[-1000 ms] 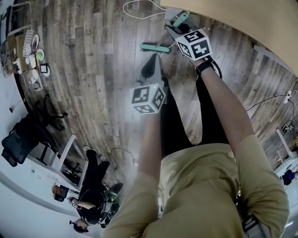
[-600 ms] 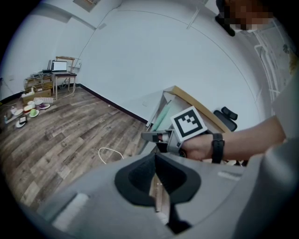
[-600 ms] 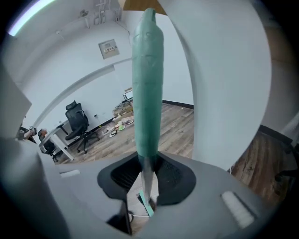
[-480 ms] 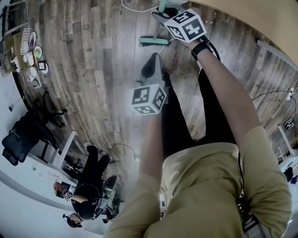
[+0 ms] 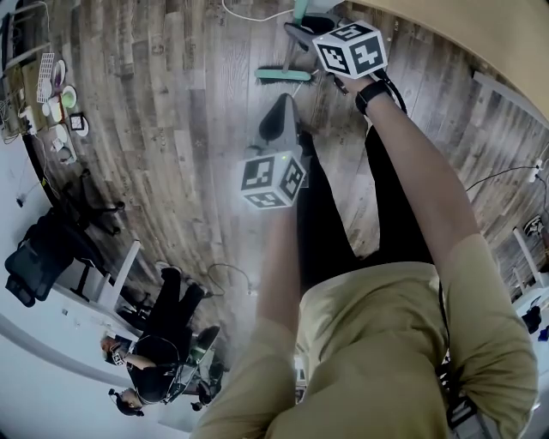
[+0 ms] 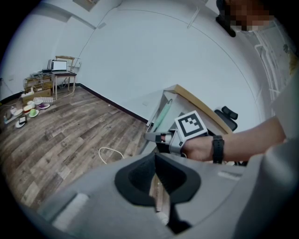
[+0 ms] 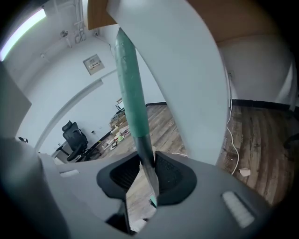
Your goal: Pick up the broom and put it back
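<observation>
Head view: looks steeply down on a grey-brown plank floor (image 5: 171,129) filling most of the frame, with a tan-topped desk (image 5: 463,26) cutting across the upper right corner. Takes in the person (image 5: 386,343), olive-shirted, both arms stretched away toward the desk. Finds the broom (image 5: 283,75) at top centre, green head flat on the floor just beside the desk, handle rising steeply into the right gripper (image 5: 298,33). Right gripper view: follows the green handle up past the white panel (image 7: 187,84) of the desk side, close alongside it; touching or not, cannot tell. Shows the right gripper pinching the dark lower stretch of the handle between both pads, having just eased the jaws a touch wider. Head view again: places the left gripper (image 5: 276,120) apart from the broom, nearer the person, hanging above bare floor. Left gripper view: shows those jaws pressed together at the tips and empty, only a sliver of floor visible through the slot behind them. Catches also a white cable (image 6: 110,154) looped on the floor near the desk foot, and a dark watch (image 6: 217,149) on the right wrist.
</observation>
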Motion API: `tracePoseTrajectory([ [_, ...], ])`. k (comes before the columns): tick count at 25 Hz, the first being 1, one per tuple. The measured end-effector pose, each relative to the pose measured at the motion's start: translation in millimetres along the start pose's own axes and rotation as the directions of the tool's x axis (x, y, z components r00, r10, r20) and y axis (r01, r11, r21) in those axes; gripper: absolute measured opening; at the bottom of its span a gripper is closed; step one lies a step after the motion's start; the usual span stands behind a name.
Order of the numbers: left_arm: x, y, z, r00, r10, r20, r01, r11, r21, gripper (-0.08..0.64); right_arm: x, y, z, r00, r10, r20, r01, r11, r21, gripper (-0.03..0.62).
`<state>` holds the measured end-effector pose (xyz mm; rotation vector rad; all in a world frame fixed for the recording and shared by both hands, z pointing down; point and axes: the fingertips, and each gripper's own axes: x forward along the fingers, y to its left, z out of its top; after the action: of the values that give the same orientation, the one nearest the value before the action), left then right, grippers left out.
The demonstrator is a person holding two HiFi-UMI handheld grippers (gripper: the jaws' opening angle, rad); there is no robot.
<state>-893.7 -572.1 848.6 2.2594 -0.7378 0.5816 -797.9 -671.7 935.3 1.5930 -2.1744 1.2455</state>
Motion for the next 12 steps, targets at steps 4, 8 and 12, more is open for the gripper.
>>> tracePoseTrajectory([
  [4,1,3,-5,1.000,0.006,-0.010,-0.006,1.000,-0.005,0.000,-3,3,-3,1.000,0.003,0.009,-0.003,1.000,-0.015,0.104],
  [8,3,0,-6,1.000,0.003,-0.016,-0.003,1.000,-0.005,0.000,-7,7,-6,1.000,0.010,0.023,-0.010,1.000,-0.014,0.106],
  [12,5,-3,-6,1.000,-0.005,-0.013,0.005,1.000,-0.005,0.000,-12,4,-8,0.999,0.011,0.035,-0.011,1.000,0.009,0.110],
])
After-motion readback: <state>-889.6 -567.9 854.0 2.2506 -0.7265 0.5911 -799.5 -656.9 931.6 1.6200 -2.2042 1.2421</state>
